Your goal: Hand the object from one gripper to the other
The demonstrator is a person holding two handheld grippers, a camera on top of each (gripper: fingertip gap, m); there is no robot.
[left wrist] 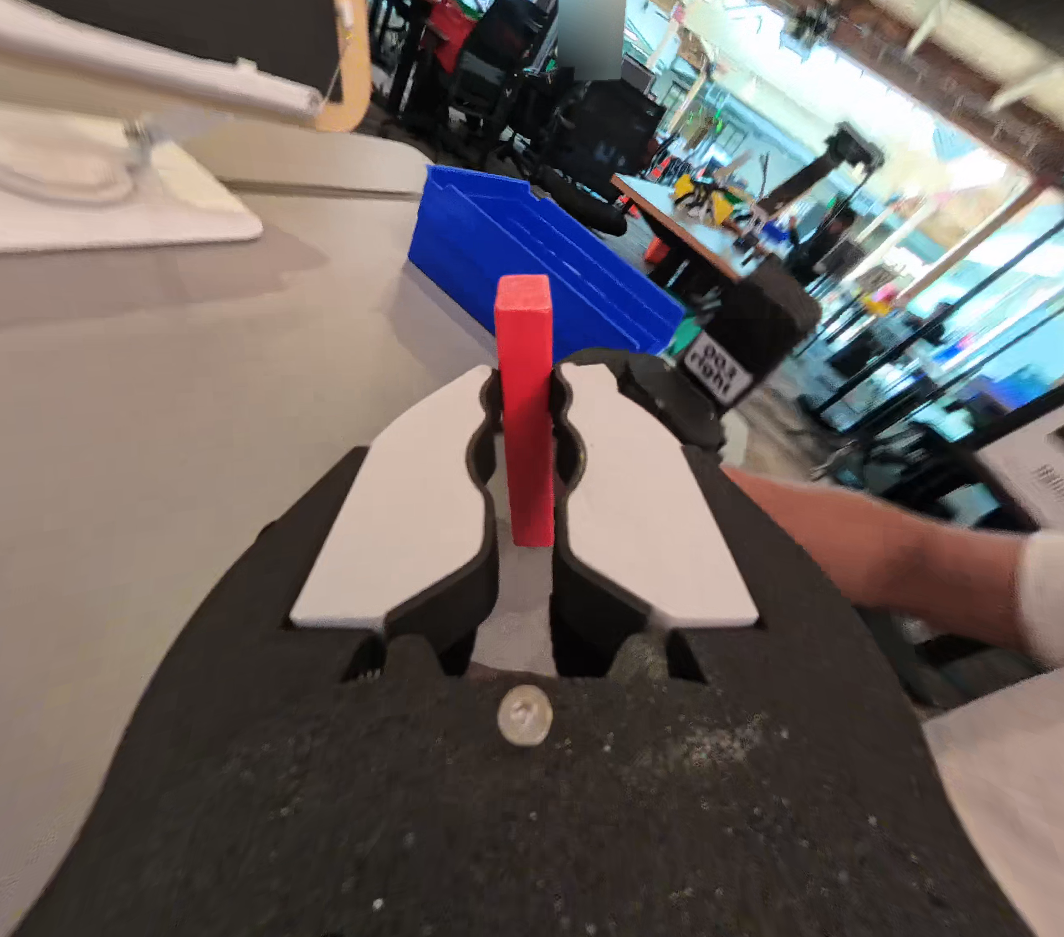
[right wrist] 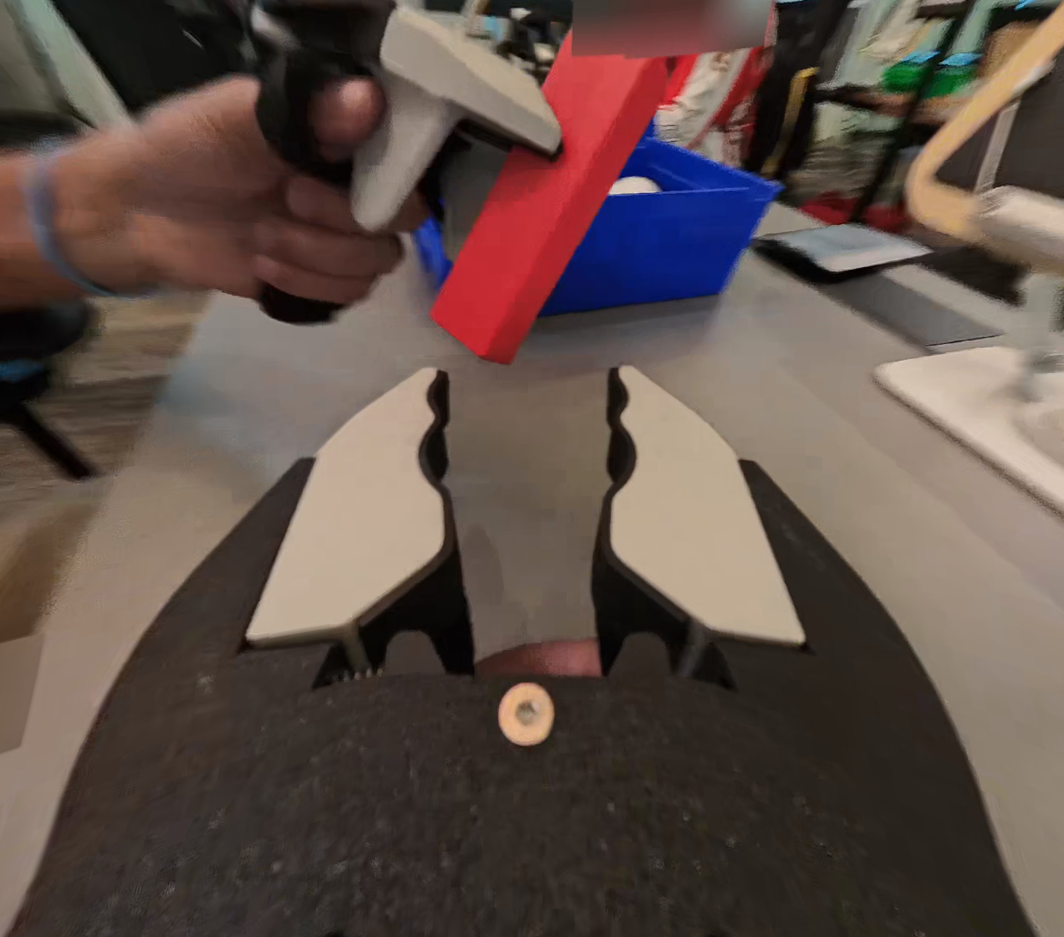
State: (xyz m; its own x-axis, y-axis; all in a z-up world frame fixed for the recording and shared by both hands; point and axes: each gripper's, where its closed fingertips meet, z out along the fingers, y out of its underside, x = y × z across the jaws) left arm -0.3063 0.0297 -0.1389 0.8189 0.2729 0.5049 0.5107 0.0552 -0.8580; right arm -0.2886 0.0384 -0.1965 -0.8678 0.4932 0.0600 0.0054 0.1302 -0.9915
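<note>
The grey table (right wrist: 748, 449) carries a blue bin (right wrist: 650, 241) toward its far edge, with a white stand base (right wrist: 979, 408) nearer the right edge in the right wrist view. Above the table, the left gripper (left wrist: 525, 426) is clamped on the red block (left wrist: 525, 408), which stands up between its fingers, most of its length inside the grip and its top poking past the tips. The right gripper (right wrist: 527, 454) has its jaws spread wide and holds nothing; the block's lower end hangs just beyond its fingertips, tilted.

By my reading, the handover is about half done: the block is lifted and presented, but the receiving grip and the release are still to come.

Only the right wrist view shows the hand (right wrist: 230, 195) holding the left gripper, the block's broad face, and something white inside the bin. The left wrist view shows how squarely the block sits between the pads.
</note>
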